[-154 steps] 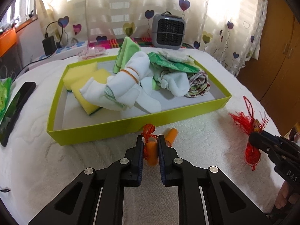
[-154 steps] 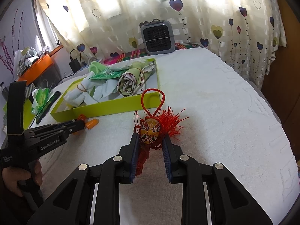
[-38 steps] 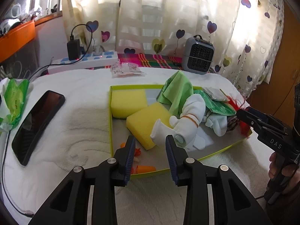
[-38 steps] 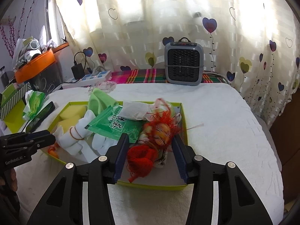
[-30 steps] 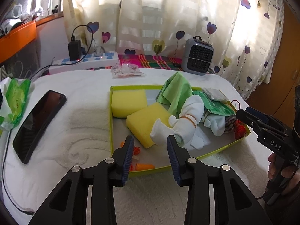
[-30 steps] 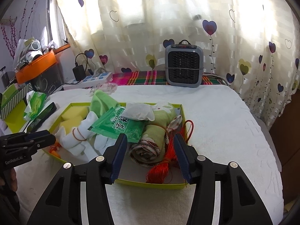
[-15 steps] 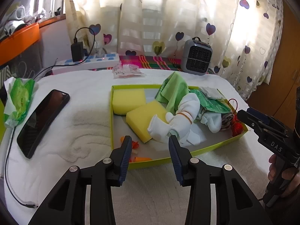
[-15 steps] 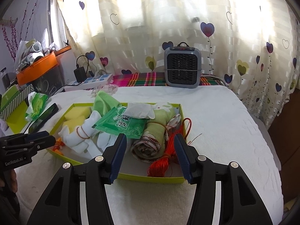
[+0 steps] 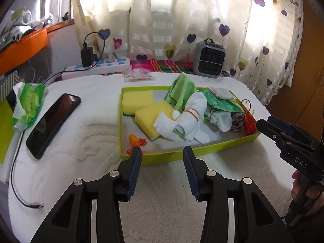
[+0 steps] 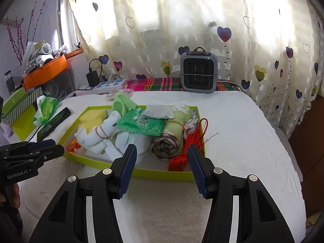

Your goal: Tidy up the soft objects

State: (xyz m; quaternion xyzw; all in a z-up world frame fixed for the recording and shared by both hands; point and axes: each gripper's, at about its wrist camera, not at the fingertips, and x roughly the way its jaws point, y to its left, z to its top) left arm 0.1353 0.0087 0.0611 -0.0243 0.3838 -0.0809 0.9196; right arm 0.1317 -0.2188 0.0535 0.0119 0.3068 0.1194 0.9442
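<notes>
In the lime-green tray (image 9: 168, 158) on the white bedspread (image 9: 85, 141) lie the soft things: two yellow sponges (image 9: 150, 117) toward its far left corner, a white sock bundle (image 9: 182, 121) in the middle with a green cloth (image 9: 183, 93) behind it, a rolled towel (image 10: 172, 139) and a red tassel ornament (image 10: 182, 154) along the right wall, and orange earplugs (image 9: 134, 139) in the near left corner (partly hidden behind the wall). The left gripper (image 9: 162, 168) hangs just short of the tray's near wall, its jaws widening with nothing between them and touching nothing. The right gripper (image 10: 162, 164) hangs near the near right corner, jaws spread, empty too. Beyond the tray's left wall lie a black phone (image 9: 53, 125) and a tissue pack (image 9: 28, 103); a small grey heater (image 10: 199, 73) stands at the bed's far edge.
</notes>
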